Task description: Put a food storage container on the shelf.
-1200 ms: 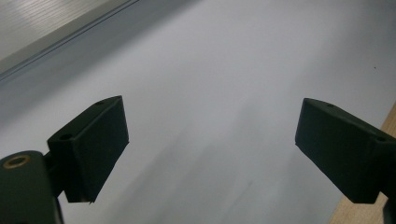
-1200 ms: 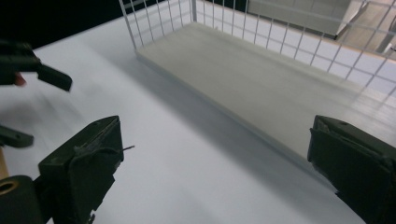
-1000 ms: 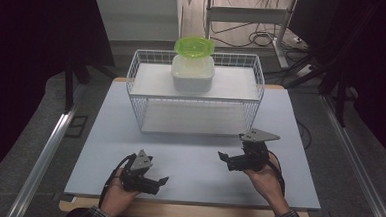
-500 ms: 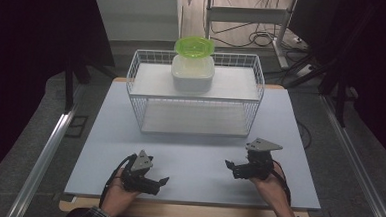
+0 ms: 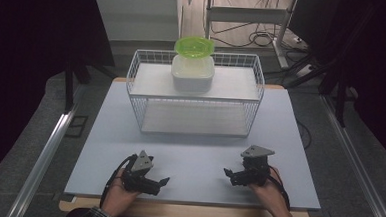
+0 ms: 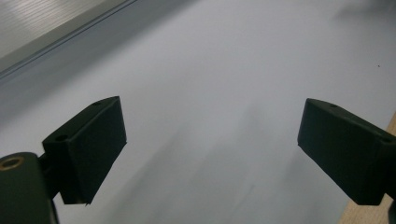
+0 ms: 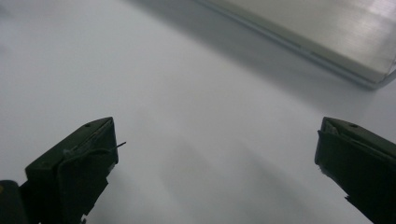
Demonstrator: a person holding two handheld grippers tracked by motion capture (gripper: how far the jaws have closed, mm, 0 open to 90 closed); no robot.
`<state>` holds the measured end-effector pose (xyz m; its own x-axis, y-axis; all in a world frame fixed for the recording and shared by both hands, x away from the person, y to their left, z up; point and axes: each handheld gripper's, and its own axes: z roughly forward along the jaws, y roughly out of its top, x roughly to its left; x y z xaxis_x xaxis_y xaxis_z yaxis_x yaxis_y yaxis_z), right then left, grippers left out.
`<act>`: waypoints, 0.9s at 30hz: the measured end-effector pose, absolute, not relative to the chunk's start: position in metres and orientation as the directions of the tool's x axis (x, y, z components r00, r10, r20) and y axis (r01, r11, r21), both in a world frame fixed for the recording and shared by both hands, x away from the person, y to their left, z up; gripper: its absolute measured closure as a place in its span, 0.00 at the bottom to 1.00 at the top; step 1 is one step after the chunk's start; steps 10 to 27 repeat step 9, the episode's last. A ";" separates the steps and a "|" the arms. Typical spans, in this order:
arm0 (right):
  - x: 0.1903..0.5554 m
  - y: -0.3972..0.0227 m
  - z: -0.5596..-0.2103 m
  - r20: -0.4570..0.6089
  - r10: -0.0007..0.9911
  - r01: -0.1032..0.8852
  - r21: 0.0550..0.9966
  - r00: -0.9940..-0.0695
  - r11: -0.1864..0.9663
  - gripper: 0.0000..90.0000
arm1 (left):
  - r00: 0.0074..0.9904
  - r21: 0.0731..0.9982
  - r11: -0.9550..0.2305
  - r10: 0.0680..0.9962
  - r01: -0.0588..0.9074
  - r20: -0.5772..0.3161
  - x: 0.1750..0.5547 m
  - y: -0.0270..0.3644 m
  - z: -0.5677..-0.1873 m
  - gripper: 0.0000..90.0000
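High view: two grippers, left gripper [image 5: 164, 180] and right gripper [image 5: 227, 172], both released; one wire basket [image 5: 138, 70].

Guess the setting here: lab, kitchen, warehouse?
Most likely a lab data-collection bench: a bare pale table, a staged wire rack carrying a white container, and loose cables on the floor beyond.

A pale blue-grey rectangular surface [image 5: 193, 153] stands on a grey carpeted floor [image 5: 34, 130]. Beyond it, black cables [image 5: 257, 39] trail beneath a metal-framed rack [image 5: 246, 13]; the surroundings are dark.
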<state>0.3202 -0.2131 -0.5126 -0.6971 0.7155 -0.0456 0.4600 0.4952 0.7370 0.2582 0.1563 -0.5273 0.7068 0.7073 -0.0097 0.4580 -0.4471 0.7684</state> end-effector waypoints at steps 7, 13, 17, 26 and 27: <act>0.320 -0.212 -0.519 -0.043 0.721 0.489 0.708 -0.691 0.510 0.00 | 0.708 0.768 -0.448 0.706 0.458 -0.010 0.258 0.157 -0.528 0.08; 0.321 -0.212 -0.521 -0.043 0.720 0.491 0.703 -0.693 0.514 0.00 | 0.707 0.769 -0.447 0.707 0.457 -0.010 0.259 0.156 -0.528 0.08; 0.321 -0.212 -0.521 -0.043 0.720 0.491 0.703 -0.693 0.514 0.00 | 0.707 0.769 -0.447 0.707 0.457 -0.010 0.259 0.156 -0.528 0.08; 0.321 -0.212 -0.521 -0.043 0.720 0.491 0.703 -0.693 0.514 0.00 | 0.707 0.769 -0.447 0.707 0.457 -0.010 0.259 0.156 -0.528 0.08; 0.321 -0.212 -0.521 -0.043 0.720 0.491 0.703 -0.693 0.514 0.00 | 0.707 0.769 -0.447 0.707 0.457 -0.010 0.259 0.156 -0.528 0.08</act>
